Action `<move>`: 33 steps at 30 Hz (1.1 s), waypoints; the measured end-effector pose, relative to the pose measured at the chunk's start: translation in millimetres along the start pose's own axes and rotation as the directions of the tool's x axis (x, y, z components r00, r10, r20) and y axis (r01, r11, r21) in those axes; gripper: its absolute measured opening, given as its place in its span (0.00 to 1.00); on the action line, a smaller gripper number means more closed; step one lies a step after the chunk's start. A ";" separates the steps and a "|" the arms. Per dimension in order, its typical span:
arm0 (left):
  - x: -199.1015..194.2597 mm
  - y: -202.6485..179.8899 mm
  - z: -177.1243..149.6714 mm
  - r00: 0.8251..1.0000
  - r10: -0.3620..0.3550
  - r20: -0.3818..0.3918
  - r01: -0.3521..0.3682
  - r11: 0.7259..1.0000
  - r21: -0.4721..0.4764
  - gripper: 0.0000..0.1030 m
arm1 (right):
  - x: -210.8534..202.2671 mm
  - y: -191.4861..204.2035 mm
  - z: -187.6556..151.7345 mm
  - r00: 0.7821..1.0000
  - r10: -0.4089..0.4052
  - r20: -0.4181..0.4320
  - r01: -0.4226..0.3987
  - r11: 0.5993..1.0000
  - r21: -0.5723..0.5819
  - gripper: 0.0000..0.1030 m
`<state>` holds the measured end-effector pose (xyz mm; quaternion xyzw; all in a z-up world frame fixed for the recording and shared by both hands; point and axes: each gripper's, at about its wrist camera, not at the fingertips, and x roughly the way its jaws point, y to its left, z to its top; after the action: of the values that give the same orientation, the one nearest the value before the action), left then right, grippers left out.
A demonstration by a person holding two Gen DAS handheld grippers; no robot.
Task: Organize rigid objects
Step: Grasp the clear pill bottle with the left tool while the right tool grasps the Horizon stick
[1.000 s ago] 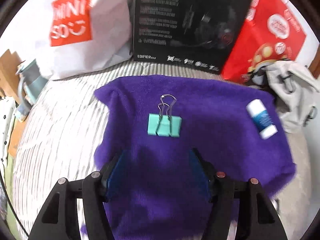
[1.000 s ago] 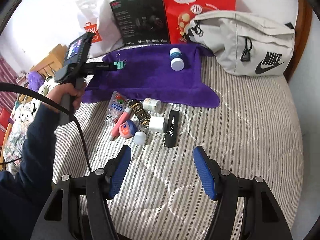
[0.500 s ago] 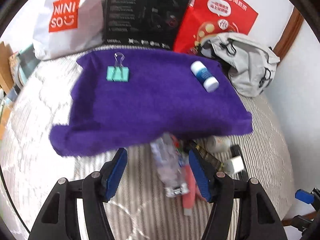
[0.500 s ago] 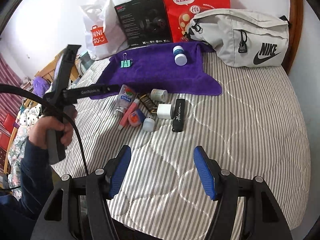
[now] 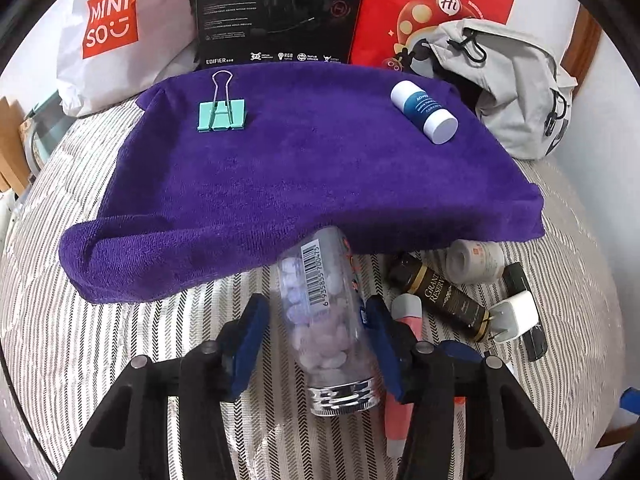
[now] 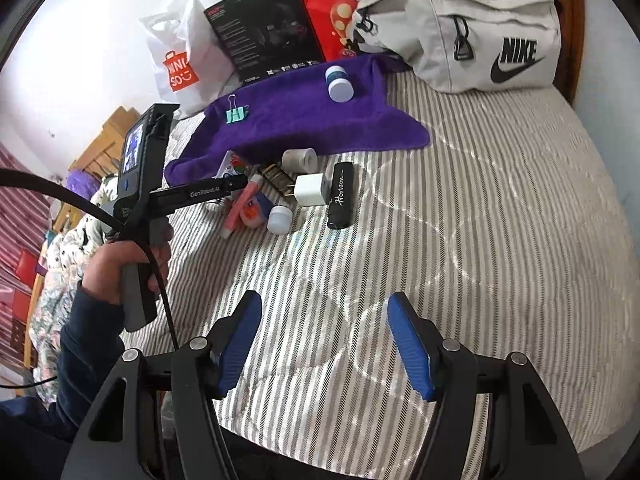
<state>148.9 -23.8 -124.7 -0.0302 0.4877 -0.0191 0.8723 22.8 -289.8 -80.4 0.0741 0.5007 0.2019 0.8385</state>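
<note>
LEFT: my left gripper (image 5: 316, 320) spread wide, pads either side of the clear pill bottle (image 5: 324, 320), no squeeze that I can see; bottle lies on the striped bed (image 5: 120, 320), far end at the purple towel (image 5: 320, 168) edge | RIGHT: my right gripper (image 6: 324, 340) released, hovering over bare bedding; binder clip (image 5: 221, 114) and blue tube (image 5: 424, 112) sit on the towel

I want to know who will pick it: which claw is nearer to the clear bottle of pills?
Left. The left claw straddles the clear bottle of pills, open. The right claw hangs open over bare bedding, well short of it.
</note>
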 end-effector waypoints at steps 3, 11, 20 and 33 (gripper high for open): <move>3.1 -8.9 0.5 0.999 0.052 0.009 -0.052 0.998 0.033 0.47 | 10.9 -2.7 6.5 1.000 -0.007 0.004 0.007 1.000 0.004 0.63; -1.1 -15.7 -5.3 0.999 0.047 0.011 -0.048 0.994 0.096 0.39 | 46.3 -9.2 50.0 0.993 -0.083 0.080 0.080 0.996 0.042 0.63; -7.0 -12.2 -15.7 1.000 0.013 0.017 -0.015 0.993 0.116 0.39 | 105.2 3.1 64.9 0.979 -0.202 -0.013 0.197 0.967 -0.164 0.62; -6.9 -13.2 -15.7 1.000 0.019 0.021 -0.022 0.993 0.120 0.39 | 99.6 -19.4 60.4 0.978 -0.208 -0.005 0.203 0.961 -0.188 0.24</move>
<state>131.8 -37.1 -126.1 0.0270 0.4774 -0.0390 0.8774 122.0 -261.6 -138.0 -0.0595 0.4950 0.1607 0.8518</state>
